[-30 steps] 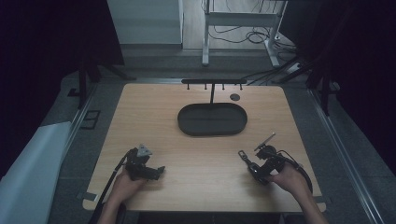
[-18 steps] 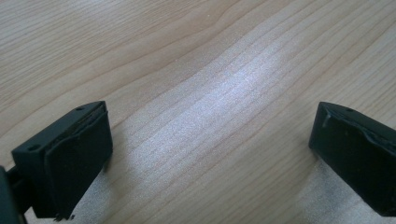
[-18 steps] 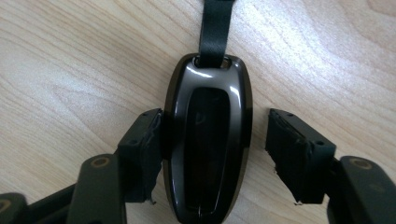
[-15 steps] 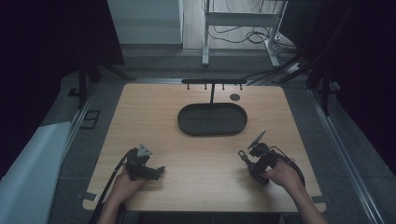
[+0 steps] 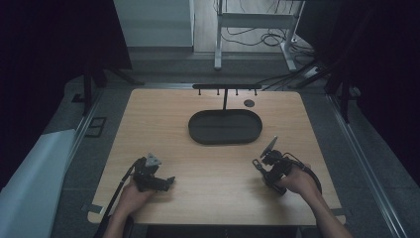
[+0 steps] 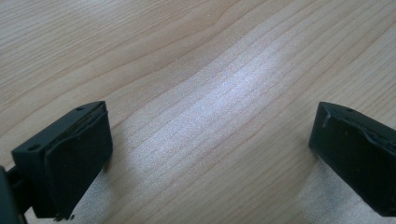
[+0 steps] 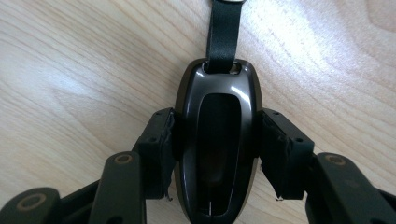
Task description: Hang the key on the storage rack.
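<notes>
Broadly, your wooden table (image 5: 208,163) carries a dark oval tray (image 5: 225,127) toward its far side, with a black T-shaped rack (image 5: 225,89) standing behind it at the far edge. From the high view your left gripper (image 5: 168,181) rests low on the near-left part of the tabletop and your right gripper (image 5: 257,165) on the near-right, well apart from each other and both nearer to you than the tray.

Your right gripper's jaws have just been closing, and the right gripper view shows them now pinching a glossy dark key fob (image 7: 217,149) from both sides, pads pressed against its flanks. The fob sits right between those jaws, just over the wood. Its long axis runs along the gripper's own line, the end with the black strap (image 7: 225,32) pointing away from your hand.

From the high view the fob itself is too small and dark to pick out; the right gripper view gives its shape, its recessed centre panel and the strap slot.

Your left gripper's jaws stand spread wide in the left gripper view, with bare wood grain between them.
</notes>
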The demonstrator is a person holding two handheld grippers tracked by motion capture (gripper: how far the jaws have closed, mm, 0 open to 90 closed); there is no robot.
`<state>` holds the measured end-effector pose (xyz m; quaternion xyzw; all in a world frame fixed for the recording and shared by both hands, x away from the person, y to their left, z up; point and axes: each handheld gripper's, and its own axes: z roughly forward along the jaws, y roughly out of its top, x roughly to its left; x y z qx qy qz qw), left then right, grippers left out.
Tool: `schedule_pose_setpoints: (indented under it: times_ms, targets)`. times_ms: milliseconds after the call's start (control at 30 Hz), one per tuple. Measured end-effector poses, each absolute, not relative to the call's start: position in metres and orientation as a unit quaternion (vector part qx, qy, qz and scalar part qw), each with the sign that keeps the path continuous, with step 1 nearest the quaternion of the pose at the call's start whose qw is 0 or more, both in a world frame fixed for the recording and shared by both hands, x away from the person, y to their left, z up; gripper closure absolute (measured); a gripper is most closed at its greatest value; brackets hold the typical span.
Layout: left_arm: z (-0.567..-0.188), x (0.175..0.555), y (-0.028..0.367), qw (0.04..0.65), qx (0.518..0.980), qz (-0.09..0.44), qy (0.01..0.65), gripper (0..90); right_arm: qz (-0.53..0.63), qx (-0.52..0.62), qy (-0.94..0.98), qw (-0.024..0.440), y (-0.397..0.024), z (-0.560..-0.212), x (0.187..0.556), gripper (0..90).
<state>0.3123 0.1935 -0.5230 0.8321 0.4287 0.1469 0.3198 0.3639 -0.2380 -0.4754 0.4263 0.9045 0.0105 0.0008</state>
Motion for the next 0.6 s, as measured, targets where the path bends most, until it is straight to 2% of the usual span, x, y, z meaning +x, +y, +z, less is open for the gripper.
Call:
schedule_pose_setpoints:
  times_ms: [600]
  targets:
    - [-0.523, 0.312, 0.193, 0.32, 0.832, 0.147, 0.429, 0.0, 0.053, 0.424, 0.904, -0.009, -0.246, -0.432, 0.375, 48.9]
